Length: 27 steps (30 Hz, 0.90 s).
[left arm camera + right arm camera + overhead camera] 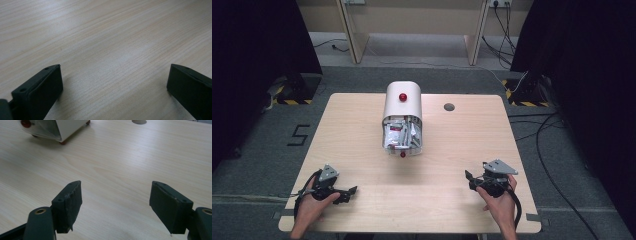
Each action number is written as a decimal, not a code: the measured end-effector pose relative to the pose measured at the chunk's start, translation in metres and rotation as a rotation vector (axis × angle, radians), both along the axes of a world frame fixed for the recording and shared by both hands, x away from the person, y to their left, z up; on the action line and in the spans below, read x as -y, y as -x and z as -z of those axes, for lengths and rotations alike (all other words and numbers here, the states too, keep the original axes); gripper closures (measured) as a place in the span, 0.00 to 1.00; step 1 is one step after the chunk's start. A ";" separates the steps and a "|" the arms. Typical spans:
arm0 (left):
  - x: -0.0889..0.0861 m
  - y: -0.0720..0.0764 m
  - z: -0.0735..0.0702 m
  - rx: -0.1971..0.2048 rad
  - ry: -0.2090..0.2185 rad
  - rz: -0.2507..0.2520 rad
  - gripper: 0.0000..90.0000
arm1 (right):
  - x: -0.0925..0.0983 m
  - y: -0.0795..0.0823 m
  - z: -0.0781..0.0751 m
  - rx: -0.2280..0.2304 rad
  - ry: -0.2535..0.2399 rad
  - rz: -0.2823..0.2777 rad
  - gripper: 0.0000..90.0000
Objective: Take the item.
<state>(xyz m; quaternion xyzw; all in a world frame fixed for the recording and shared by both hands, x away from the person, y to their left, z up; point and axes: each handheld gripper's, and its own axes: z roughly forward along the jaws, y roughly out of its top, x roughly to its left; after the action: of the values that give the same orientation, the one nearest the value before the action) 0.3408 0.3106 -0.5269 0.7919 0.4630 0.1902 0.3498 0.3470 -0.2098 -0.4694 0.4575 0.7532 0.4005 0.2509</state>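
Note:
A white round-topped container (402,107) with a red knob (402,96) lies in the middle of the wooden table (357,135). Its open end faces me and shows several white and red packets (399,135). My left gripper (352,192) rests near the front left corner, held by a hand. In the left gripper view it (115,66) stands open over bare wood. My right gripper (468,181) is held near the front right, pointing left. In the right gripper view it (116,182) is open with nothing between its jaws, and the container (67,127) sits far off at the upper left.
A round grey cable hole (449,106) sits in the table right of the container. Beyond the table stand wooden furniture legs (354,40), and cables (542,135) run over the floor at the right. Dark curtains flank both sides.

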 end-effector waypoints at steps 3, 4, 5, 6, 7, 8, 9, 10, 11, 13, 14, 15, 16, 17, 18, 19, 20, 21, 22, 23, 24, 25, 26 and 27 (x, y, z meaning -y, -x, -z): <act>0.000 0.000 0.000 0.000 0.000 0.000 0.00 | -0.009 0.003 -0.008 0.000 -0.011 -0.012 0.32; 0.000 0.000 0.000 0.000 0.000 0.000 0.00 | -0.010 0.002 -0.009 0.012 -0.002 -0.025 0.32; 0.000 0.000 0.000 0.000 0.000 0.000 0.00 | -0.011 0.002 -0.010 0.011 -0.003 -0.029 0.33; 0.000 0.000 0.000 0.000 0.000 0.000 0.00 | -0.014 0.003 -0.012 0.005 -0.010 -0.032 0.33; 0.000 0.000 0.000 0.000 0.000 0.000 0.00 | -0.015 0.003 -0.013 0.013 -0.003 -0.041 0.33; 0.000 0.000 0.000 0.000 0.000 0.000 0.00 | -0.015 0.003 -0.013 0.013 -0.003 -0.041 0.33; 0.000 0.000 0.000 0.000 0.000 0.000 0.00 | -0.019 0.002 -0.016 0.015 -0.002 -0.055 0.34; 0.000 0.000 0.000 0.000 0.000 0.000 0.00 | -0.019 0.002 -0.016 0.015 -0.002 -0.055 0.34; 0.000 0.000 0.000 0.000 0.000 0.000 0.00 | -0.023 0.002 -0.019 0.020 -0.002 -0.064 0.34; 0.000 0.000 0.000 0.000 0.000 0.000 0.00 | -0.025 0.002 -0.020 0.020 -0.003 -0.068 0.34; 0.000 0.000 0.000 0.000 0.000 0.000 0.00 | -0.028 0.002 -0.023 0.025 -0.005 -0.077 0.35; 0.000 0.000 0.000 0.000 0.000 0.000 0.00 | -0.028 0.002 -0.023 0.025 -0.005 -0.077 0.35; 0.000 0.000 0.000 0.000 0.000 0.000 0.00 | -0.032 0.002 -0.026 0.031 -0.012 -0.089 0.35; 0.000 0.000 0.000 0.000 0.000 0.000 0.00 | -0.034 0.002 -0.027 0.035 -0.013 -0.092 0.35; 0.000 0.000 0.000 0.000 0.000 0.000 0.00 | -0.034 0.002 -0.027 0.035 -0.013 -0.092 0.35; 0.000 0.000 0.000 0.000 0.000 0.000 0.00 | -0.035 0.002 -0.028 0.036 -0.014 -0.096 0.35; 0.000 0.000 0.000 0.000 0.000 0.000 0.00 | -0.039 0.002 -0.031 0.040 -0.016 -0.105 0.36; 0.000 0.000 0.000 0.000 0.000 0.000 0.00 | -0.039 0.002 -0.031 0.040 -0.016 -0.105 0.36; 0.000 0.000 0.000 0.000 0.000 0.000 0.00 | -0.042 0.001 -0.034 0.046 -0.020 -0.115 0.36; 0.000 0.000 0.000 0.000 0.000 0.000 0.00 | -0.042 0.001 -0.034 0.046 -0.020 -0.115 0.36; 0.000 0.000 0.000 0.000 0.000 0.000 0.00 | -0.046 0.001 -0.036 0.051 -0.019 -0.123 0.36; 0.000 0.000 0.000 0.000 0.000 0.000 0.00 | -0.047 0.001 -0.037 0.052 -0.022 -0.128 0.36; 0.000 0.000 0.000 0.000 0.000 0.000 0.00 | -0.048 0.001 -0.038 0.052 -0.022 -0.132 0.37; 0.000 0.000 0.000 0.000 0.000 0.000 0.00 | -0.048 0.001 -0.038 0.052 -0.022 -0.132 0.37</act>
<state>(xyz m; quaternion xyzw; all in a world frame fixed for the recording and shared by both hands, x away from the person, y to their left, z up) 0.3408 0.3106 -0.5269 0.7919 0.4630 0.1903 0.3498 0.3464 -0.1614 -0.4314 0.3992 0.7703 0.4364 0.2385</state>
